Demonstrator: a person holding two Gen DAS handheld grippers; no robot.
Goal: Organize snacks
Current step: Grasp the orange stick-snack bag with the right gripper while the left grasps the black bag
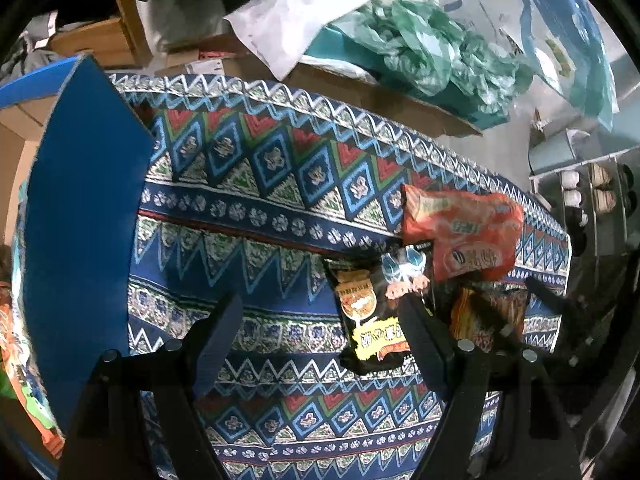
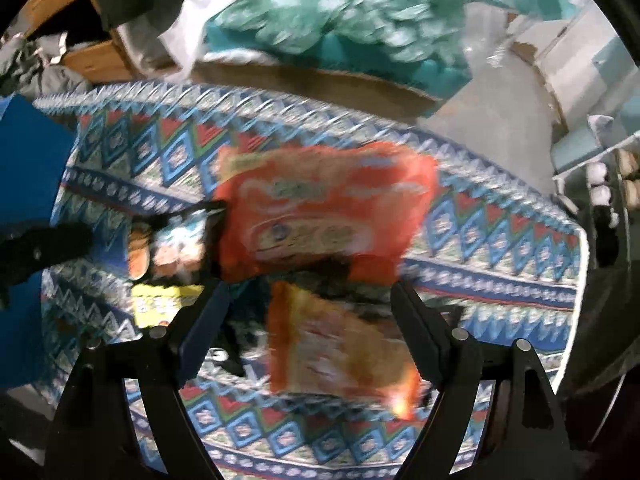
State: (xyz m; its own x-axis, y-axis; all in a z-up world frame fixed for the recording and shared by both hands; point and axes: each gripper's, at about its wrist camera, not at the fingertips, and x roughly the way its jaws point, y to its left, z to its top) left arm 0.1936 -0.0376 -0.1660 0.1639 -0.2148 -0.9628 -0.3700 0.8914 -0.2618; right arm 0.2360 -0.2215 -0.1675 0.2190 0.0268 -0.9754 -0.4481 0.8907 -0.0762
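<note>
Fingers of the left gripper are seen spread wide above the patterned tablecloth, with nothing held between them; the right-hand finger overlaps the lower edge of a black snack packet lying flat on the cloth. Fingers of the right gripper are likewise held apart, and a yellow-orange snack packet is framed between them, though blur prevents it being told whether the pads touch it. The same packet is glimpsed from the left wrist view, just right of the black one, with the right gripper's dark fingers around it. Just beyond, a larger orange snack bag is laid across the cloth, its near edge overlapping both smaller packets. At the left, a blue box wall is stood upright on the table. Farther back, behind the table edge, a cardboard box is heaped with crumpled green plastic bags.
</note>
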